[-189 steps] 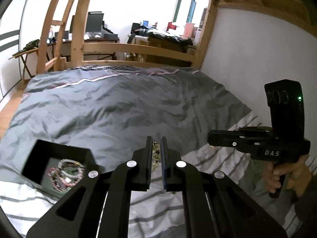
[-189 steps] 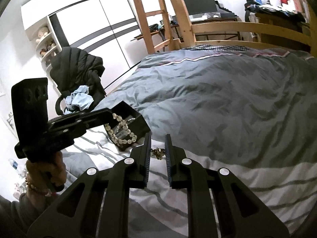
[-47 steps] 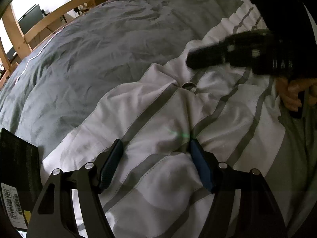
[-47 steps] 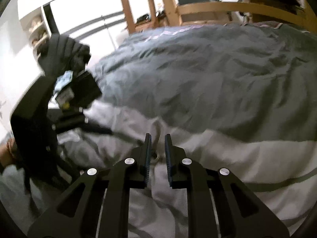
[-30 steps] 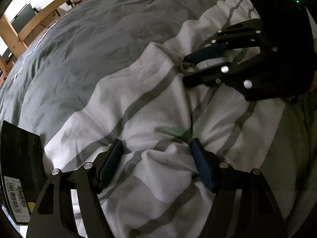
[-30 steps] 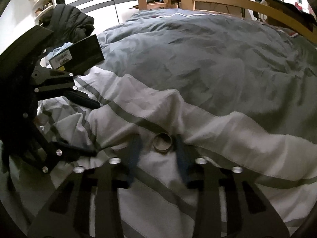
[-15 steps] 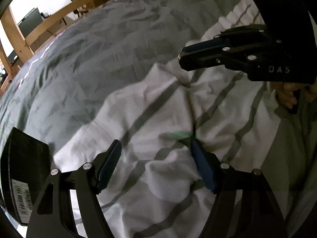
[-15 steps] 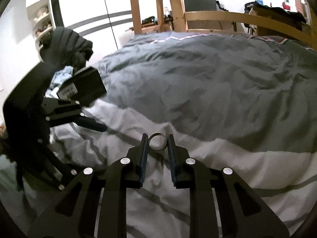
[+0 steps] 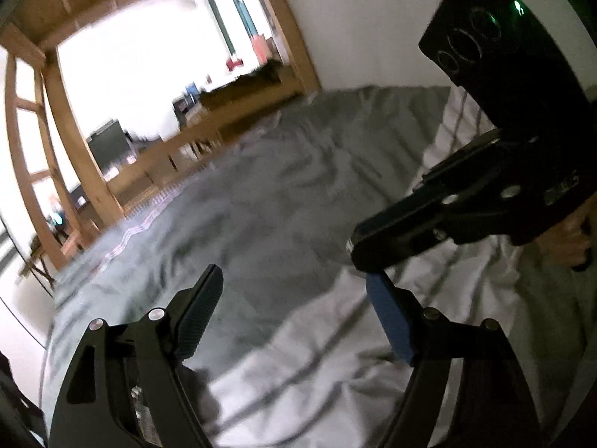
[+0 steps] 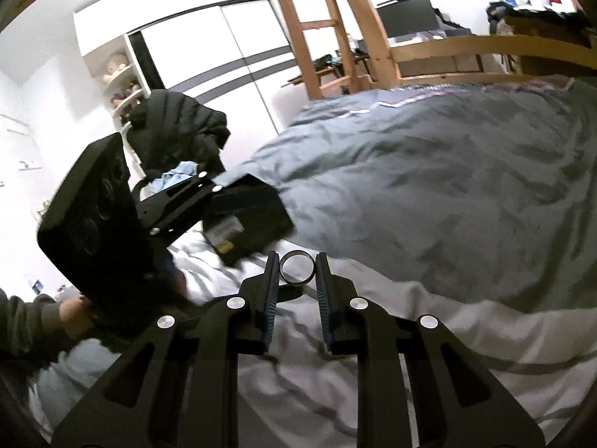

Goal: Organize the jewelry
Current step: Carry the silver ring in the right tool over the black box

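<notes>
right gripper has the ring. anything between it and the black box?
Partly. The right gripper is shut on the ring, lifted off the bedding. The black box sits ahead to the left, and the left gripper, jaws open and empty, overlaps the box's left side. The box's right side looks unobstructed.
</notes>
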`<state>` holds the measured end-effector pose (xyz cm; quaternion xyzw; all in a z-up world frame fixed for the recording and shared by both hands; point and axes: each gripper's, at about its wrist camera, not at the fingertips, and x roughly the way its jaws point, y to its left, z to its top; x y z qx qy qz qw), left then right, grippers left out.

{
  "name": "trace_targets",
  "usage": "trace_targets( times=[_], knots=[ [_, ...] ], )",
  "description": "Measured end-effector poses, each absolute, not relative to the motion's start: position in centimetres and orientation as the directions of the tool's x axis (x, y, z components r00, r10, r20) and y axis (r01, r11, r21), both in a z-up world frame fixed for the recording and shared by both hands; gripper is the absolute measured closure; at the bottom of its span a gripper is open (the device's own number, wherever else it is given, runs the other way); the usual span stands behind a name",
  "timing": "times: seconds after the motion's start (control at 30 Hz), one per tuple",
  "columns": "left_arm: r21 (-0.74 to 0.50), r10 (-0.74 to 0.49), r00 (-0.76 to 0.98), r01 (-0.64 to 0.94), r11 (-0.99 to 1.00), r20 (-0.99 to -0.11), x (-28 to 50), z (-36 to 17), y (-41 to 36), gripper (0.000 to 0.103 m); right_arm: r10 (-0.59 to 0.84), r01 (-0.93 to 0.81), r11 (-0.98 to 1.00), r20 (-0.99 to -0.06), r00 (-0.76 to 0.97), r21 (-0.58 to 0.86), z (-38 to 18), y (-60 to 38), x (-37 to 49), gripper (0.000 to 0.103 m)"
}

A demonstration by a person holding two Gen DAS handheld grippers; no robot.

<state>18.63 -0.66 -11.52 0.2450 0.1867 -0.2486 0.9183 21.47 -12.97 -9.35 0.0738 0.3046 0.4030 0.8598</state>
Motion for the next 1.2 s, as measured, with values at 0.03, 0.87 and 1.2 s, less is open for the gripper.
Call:
trace_targets(
  times=[0.03, 0.87, 1.2],
  knots=[
    [0.357, -0.366, 0.810, 0.545, 0.758, -0.459, 18.7, -11.4, -0.6, 0.026, 0.743, -0.656, 0.658, -0.462, 0.485, 0.370, -8.9, -12.4, 21.3, 0.083],
    [0.264, -0.073, 0.842, 0.249, 0.932, -0.535, 22.0, -7.8, 16.1, 0.014, 0.730, -0.785, 0.586, -0.553, 0.402, 0.203, -6.5, 8.1, 28.0, 0.083],
    [0.181, -0.016, 0.701, 0.206, 0.961, -0.713, 24.5, -11.7, 20.1, 0.013, 0.660, -0.732, 0.636, -0.665, 0.351, 0.245, -11.2, 11.1, 29.8, 0.083]
  ],
)
